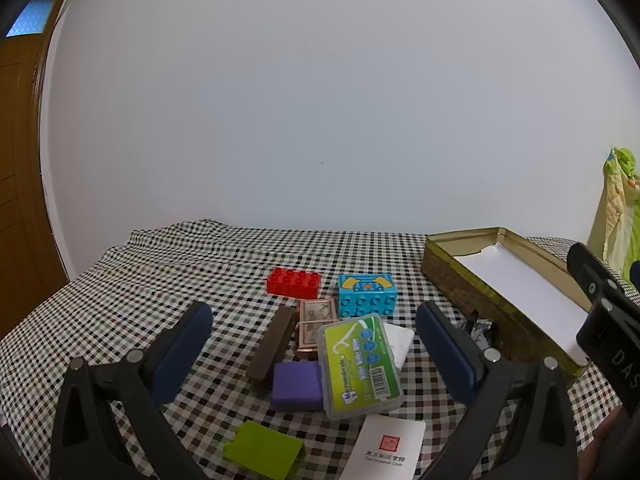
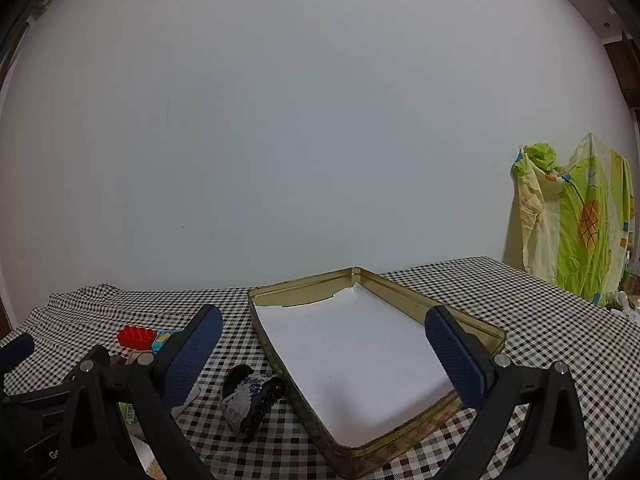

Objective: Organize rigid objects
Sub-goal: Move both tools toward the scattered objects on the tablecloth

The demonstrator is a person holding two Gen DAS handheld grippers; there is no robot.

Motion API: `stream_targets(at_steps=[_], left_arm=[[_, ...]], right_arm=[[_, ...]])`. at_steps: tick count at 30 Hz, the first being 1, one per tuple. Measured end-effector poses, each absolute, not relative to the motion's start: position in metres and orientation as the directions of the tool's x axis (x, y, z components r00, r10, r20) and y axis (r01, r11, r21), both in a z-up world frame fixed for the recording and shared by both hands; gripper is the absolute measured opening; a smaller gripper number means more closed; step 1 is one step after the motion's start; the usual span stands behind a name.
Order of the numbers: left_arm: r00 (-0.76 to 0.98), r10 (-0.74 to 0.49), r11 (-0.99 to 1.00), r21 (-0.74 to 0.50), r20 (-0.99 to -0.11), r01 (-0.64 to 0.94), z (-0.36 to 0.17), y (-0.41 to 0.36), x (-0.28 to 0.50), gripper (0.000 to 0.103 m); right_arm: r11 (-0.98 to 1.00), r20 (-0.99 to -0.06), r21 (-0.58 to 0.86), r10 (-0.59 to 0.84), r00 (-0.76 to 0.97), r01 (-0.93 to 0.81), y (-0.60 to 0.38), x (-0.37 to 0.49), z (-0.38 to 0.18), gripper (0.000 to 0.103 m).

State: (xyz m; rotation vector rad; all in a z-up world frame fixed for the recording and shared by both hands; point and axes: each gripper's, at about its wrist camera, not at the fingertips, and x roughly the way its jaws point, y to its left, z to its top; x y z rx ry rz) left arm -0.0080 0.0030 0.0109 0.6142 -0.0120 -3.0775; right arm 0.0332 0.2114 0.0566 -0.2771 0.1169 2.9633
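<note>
White card (image 1: pixel 386 454) cut off by the bottom edge

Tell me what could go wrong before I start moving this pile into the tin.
1. The clear floss-pick case lies tilted across the purple block and a white piece, so grabbing any of them may tip the rest.
2. The checked cloth is wrinkled and could drag under the open left gripper.
3. The tin has only a loose white liner; pieces dropped in by the open right gripper may slide.
</note>
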Motion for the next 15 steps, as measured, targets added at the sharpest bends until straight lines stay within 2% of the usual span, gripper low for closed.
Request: stream_targets(at_steps=[15], left_arm=[[-0.926, -0.005, -1.0, -0.006, -0.378, 0.008, 0.0025, -0.0009, -0.0046, 0.103]], right_arm=[[-0.988, -0.181, 0.064, 0.125, -0.975, -0.139, 0.2151, 0.0394, 0.0497, 0.103]])
